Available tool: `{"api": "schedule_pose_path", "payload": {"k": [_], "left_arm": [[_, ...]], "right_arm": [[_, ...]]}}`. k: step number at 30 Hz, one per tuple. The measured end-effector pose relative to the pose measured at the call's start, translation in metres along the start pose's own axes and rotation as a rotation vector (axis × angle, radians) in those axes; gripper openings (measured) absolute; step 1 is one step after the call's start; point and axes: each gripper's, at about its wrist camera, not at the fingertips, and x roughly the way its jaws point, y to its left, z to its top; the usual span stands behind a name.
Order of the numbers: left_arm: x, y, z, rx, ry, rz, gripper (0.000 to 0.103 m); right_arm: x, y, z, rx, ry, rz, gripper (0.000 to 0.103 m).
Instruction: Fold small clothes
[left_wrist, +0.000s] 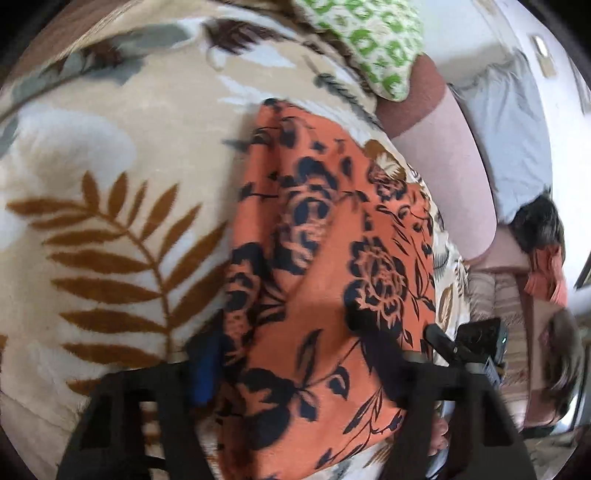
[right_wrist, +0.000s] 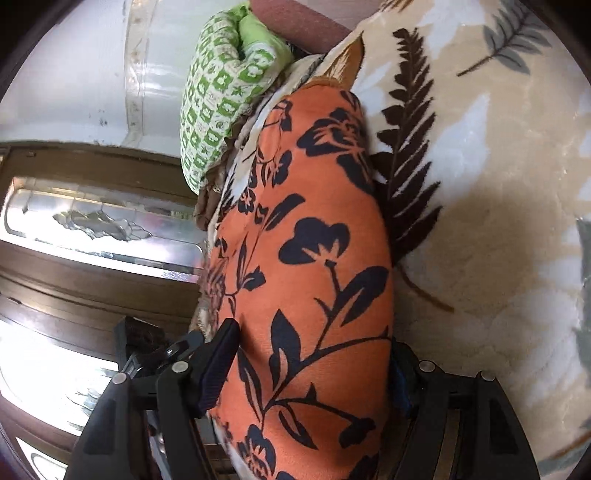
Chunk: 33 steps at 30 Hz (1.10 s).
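Observation:
An orange garment (left_wrist: 325, 229) with a dark floral print lies bunched on a beige leaf-patterned blanket (left_wrist: 110, 166), close to the bed's edge. My left gripper (left_wrist: 299, 369) has the near end of the cloth filling the gap between its fingers, with both pads against it. In the right wrist view the same garment (right_wrist: 314, 206) runs away from me as a thick folded strip on the blanket (right_wrist: 480, 184). My right gripper (right_wrist: 310, 369) holds that strip, one finger pressed on each side. Part of the right gripper's black body (left_wrist: 472, 343) shows at the garment's right side in the left wrist view.
A green-and-white patterned pillow (left_wrist: 369, 44) (right_wrist: 221, 103) sits at the far end of the bed. A pink mattress edge (left_wrist: 443, 177) drops off beside the garment, with a pale blue cloth (left_wrist: 517, 140) beyond. A dark wooden cabinet with glass panels (right_wrist: 92, 221) stands alongside.

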Motion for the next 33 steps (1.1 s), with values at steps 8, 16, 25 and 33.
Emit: {"api": "schedule_pose_path", "payload": {"k": [8,16,25,33], "left_arm": [[0.003,0.001,-0.001,-0.019,-0.02,0.003,0.073],[0.014,-0.023,-0.013,0.07,-0.044,0.06,0.078],[0.001,-0.015,-0.015,0.04,-0.078,0.021,0.05],[-0.012,-0.032,-0.026,0.086,-0.111,0.02,0.041]], "right_arm": [[0.0,-0.002,0.001,0.004,-0.003,0.007,0.074],[0.002,0.002,-0.001,-0.006,-0.05,0.001,0.074],[-0.003,0.025,-0.007,-0.096,-0.099,-0.094,0.052],[-0.026,0.055,-0.014,-0.182,-0.141,-0.092,0.046]]}}
